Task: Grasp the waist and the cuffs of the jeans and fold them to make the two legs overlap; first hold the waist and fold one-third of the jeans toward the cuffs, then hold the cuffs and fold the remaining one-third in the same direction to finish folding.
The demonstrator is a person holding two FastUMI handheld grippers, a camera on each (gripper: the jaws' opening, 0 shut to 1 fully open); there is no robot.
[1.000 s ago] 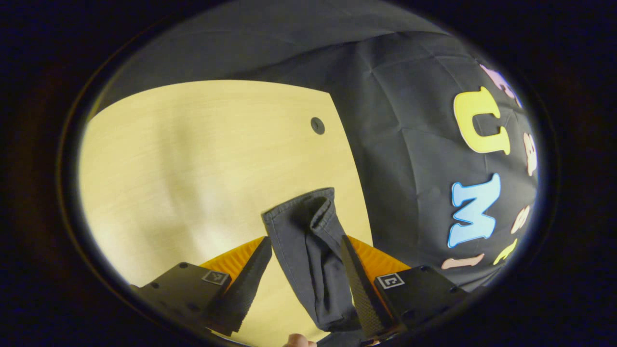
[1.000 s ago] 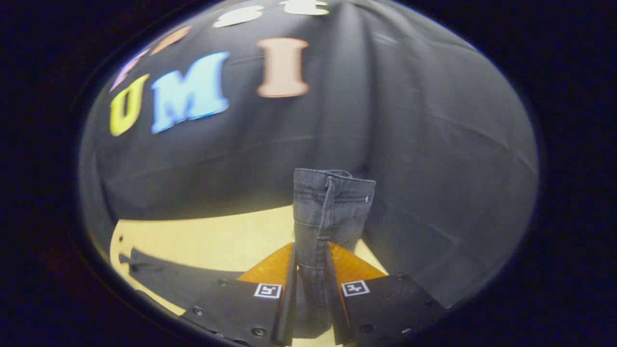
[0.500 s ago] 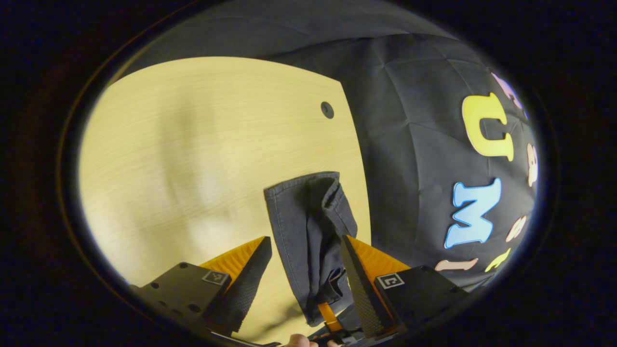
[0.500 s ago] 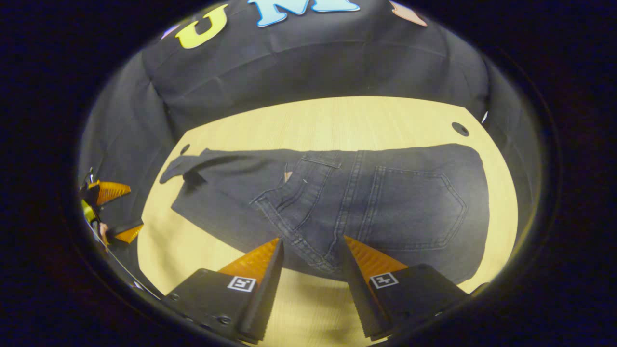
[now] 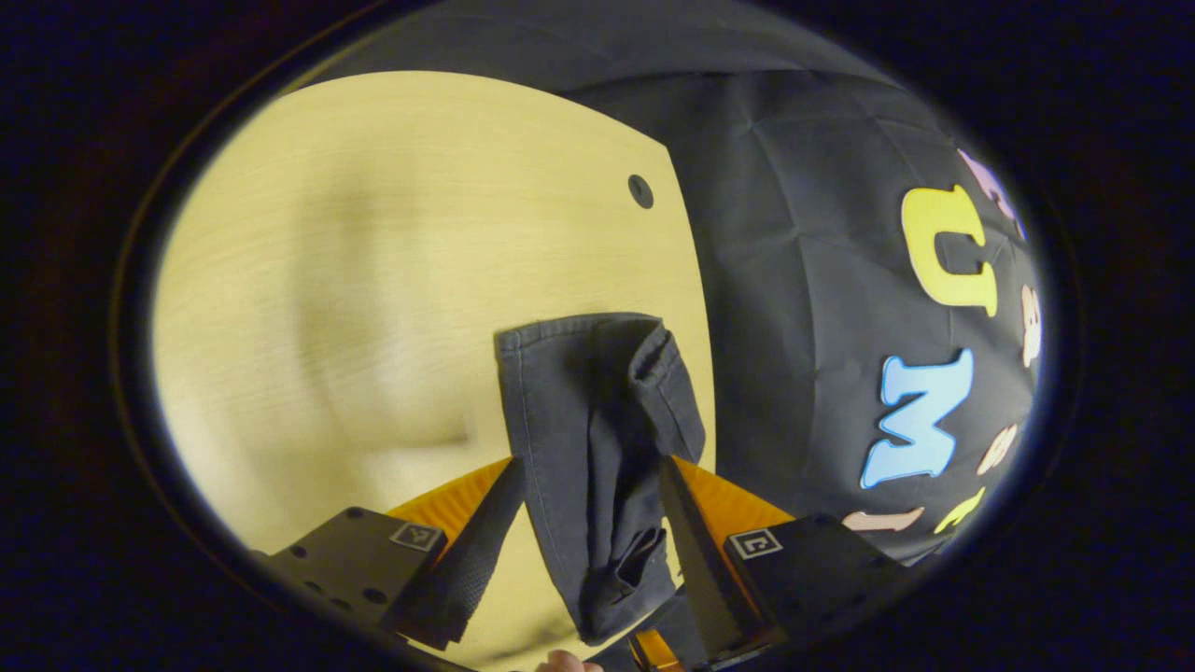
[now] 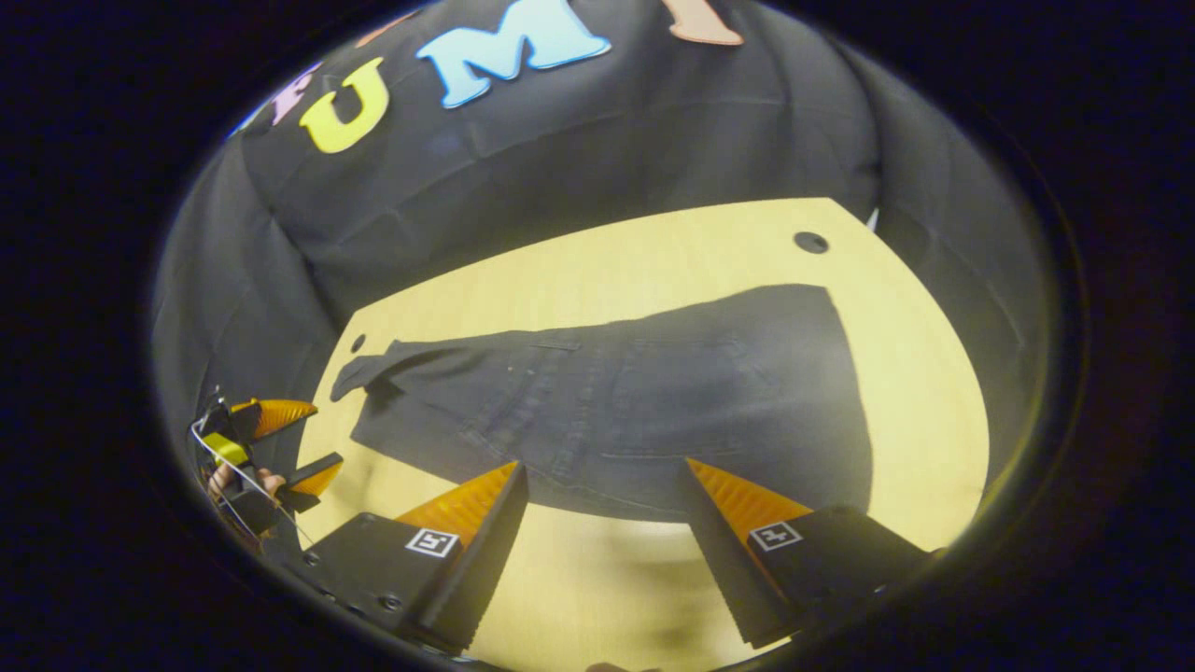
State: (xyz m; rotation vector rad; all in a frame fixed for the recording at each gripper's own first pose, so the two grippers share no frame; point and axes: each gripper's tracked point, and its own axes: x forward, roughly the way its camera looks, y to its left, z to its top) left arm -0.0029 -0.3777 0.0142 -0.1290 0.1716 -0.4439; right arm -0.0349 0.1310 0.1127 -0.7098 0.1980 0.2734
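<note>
Lying flat across bench (image 6: 653, 597), jeans (image 6: 653, 392) fill centre of right gripper view; right gripper (image 6: 607, 551) fingers spread wide at 6 o'clock, holding nothing. Left gripper (image 5: 588, 541) fingers parted, cuffs (image 5: 588, 373) between them, grip unclear.

Dark grey jeans (image 6: 653, 401) lie flat across the table, cuffs (image 5: 597, 373) bunched at one end.

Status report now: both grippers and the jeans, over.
Left gripper jaws open, cuffs lying between them, not pinched. Right gripper open above the table. Jeans lie flat, legs overlapped. Nothing in the way.
</note>
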